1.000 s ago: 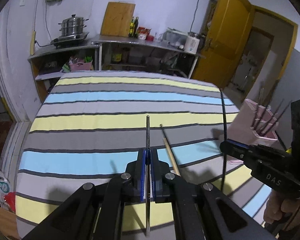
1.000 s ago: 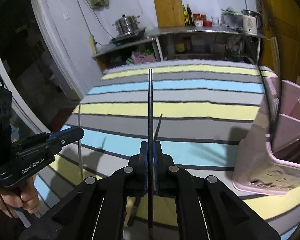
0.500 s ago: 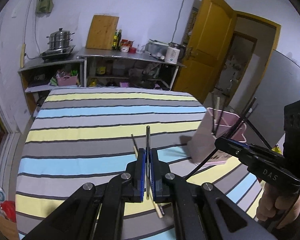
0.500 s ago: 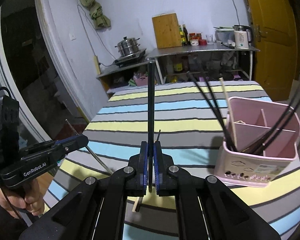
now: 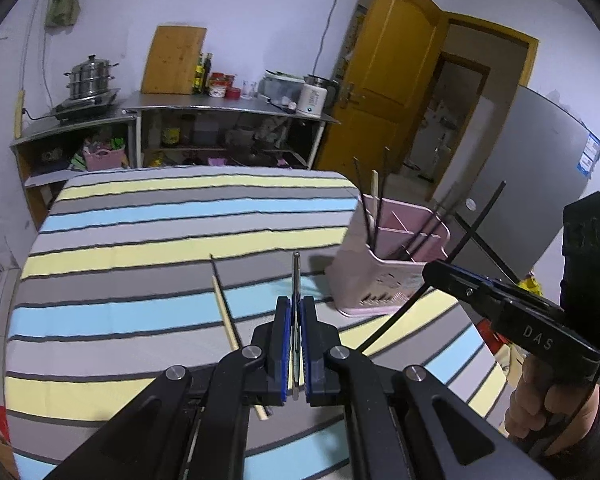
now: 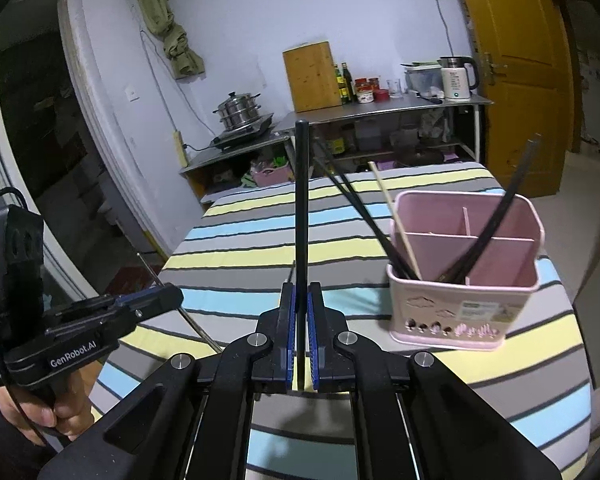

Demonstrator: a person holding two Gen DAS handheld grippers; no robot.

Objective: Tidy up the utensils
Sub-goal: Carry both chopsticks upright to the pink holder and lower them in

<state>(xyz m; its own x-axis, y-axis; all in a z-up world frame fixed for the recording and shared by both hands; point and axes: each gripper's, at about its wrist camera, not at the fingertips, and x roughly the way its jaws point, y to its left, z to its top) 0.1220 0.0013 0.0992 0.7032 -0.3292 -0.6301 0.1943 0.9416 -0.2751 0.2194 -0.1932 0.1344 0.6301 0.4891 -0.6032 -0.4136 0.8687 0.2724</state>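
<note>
From the left wrist: the left tongs [image 5: 296, 344] are clenching one thin metal chopstick [image 5: 296, 280]. Two loose chopsticks [image 5: 224, 312], one wooden and one dark, are lying on the striped tabletop [image 5: 140, 240]. One pink holder [image 5: 388, 264] is standing at the right, beyond the right tongs [image 5: 436, 270].

From the right wrist: the right tongs [image 6: 301, 332] are gripping one black chopstick [image 6: 301, 200], pointing upward. The pink holder [image 6: 464, 304], three-compartmented, is holding several dark chopsticks and one wooden one. The left tongs [image 6: 172, 296] are sitting low at the left.

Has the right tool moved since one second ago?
Yes. The right tool rose and pulled back: the pink holder now lies lower and whole in its view.
</note>
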